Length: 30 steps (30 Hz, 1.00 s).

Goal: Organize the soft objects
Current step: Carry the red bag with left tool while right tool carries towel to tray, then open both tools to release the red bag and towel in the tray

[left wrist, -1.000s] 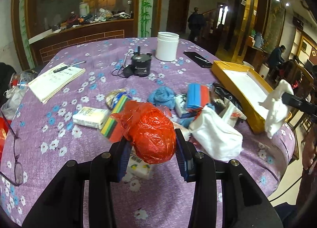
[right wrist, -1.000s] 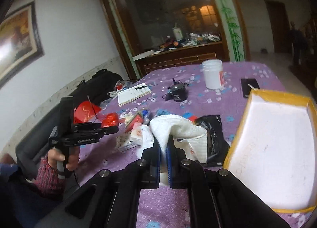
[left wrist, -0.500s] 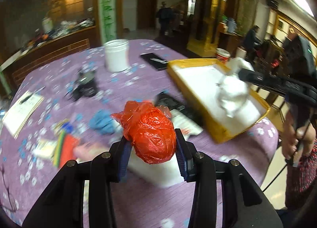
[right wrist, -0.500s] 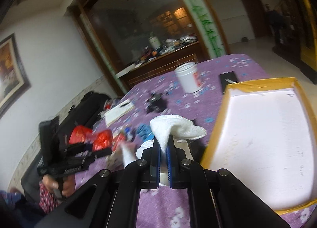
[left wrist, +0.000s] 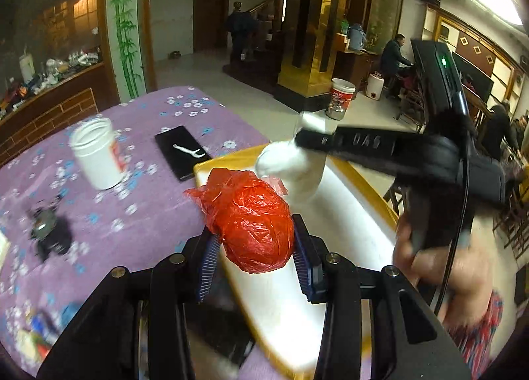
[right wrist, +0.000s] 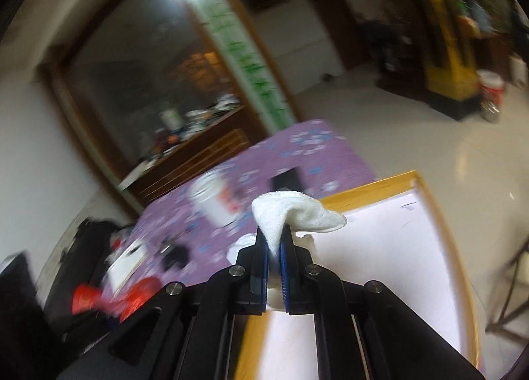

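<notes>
A table under a purple flowered cloth (left wrist: 139, 214) is seen, with a yellow-rimmed white tray (left wrist: 360, 181) at its right edge. A white jar (left wrist: 96, 153) and a dark phone (left wrist: 182, 152) lie at the far left of the tray. A crumpled red plastic bag (left wrist: 254, 224) is pinched by the left gripper (left wrist: 254, 257) above the tray's near left rim. A white cloth (right wrist: 291, 214) is clamped between the pressed-together jaws of the right gripper (right wrist: 272, 247) over the tray.

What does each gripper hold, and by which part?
Left gripper: red plastic bag, by its sides. Right gripper: white cloth, by a pinched fold.
</notes>
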Available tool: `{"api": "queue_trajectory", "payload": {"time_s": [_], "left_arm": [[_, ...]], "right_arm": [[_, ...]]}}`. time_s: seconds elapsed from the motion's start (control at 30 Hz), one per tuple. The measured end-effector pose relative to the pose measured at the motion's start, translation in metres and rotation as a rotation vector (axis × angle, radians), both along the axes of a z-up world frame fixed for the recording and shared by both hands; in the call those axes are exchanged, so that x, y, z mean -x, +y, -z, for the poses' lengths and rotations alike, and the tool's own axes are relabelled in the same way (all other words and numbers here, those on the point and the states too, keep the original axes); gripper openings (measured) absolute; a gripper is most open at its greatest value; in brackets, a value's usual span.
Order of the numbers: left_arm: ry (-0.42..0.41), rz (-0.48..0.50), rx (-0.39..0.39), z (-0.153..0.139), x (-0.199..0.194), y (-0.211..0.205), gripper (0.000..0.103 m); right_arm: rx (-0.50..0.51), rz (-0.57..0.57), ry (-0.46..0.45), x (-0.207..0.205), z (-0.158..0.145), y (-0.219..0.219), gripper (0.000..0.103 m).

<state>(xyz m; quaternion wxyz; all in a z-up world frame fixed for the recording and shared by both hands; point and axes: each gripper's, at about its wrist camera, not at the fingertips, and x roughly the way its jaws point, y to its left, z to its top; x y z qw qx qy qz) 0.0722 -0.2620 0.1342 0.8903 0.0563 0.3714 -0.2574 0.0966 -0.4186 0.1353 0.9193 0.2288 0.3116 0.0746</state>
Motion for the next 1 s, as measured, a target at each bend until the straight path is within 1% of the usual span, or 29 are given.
{"api": "queue_trajectory", "payload": {"time_s": [0.07,0.17,0.3,0.4,0.5,0.63,0.67,0.77,0.8,0.83,0.9,0.97,1.0], "left_arm": [[0.018,-0.019,-0.006,0.011,-0.021,-0.013,0.039],[0.078,-0.029,-0.016,0.032,-0.045,-0.029,0.039],[0.136,-0.037,-0.028,0.053,-0.065,-0.041,0.039],[0.167,-0.035,-0.031,0.062,-0.071,-0.049,0.039],[0.167,-0.041,-0.056,0.071,-0.071,-0.055,0.039],[0.206,-0.049,-0.051,0.079,-0.074,-0.055,0.039],[0.207,-0.058,-0.049,0.079,-0.074,-0.054,0.04],[0.213,-0.061,-0.029,0.077,-0.074,-0.051,0.042],[0.219,-0.059,-0.024,0.075,-0.072,-0.05,0.048],[0.221,-0.058,-0.021,0.076,-0.074,-0.051,0.055],[0.213,-0.06,-0.004,0.073,-0.074,-0.049,0.062],[0.211,-0.063,0.005,0.07,-0.072,-0.048,0.063],[0.217,-0.059,0.007,0.068,-0.072,-0.048,0.063]], "right_arm": [[-0.042,0.045,0.05,-0.025,0.015,-0.014,0.008],[-0.038,0.107,0.096,-0.046,0.034,-0.029,0.008],[-0.078,0.143,0.143,-0.055,0.058,-0.047,0.008],[-0.07,0.158,0.148,-0.053,0.064,-0.049,0.008],[-0.079,0.152,0.159,-0.054,0.071,-0.048,0.008],[-0.074,0.151,0.186,-0.058,0.076,-0.045,0.009],[-0.07,0.155,0.187,-0.058,0.076,-0.044,0.01],[-0.067,0.152,0.184,-0.059,0.077,-0.043,0.01],[-0.058,0.156,0.183,-0.059,0.075,-0.042,0.01],[-0.052,0.157,0.182,-0.059,0.075,-0.041,0.013],[-0.056,0.158,0.181,-0.058,0.074,-0.042,0.021],[-0.056,0.167,0.174,-0.056,0.072,-0.043,0.033],[-0.057,0.172,0.163,-0.054,0.07,-0.044,0.036]]}}
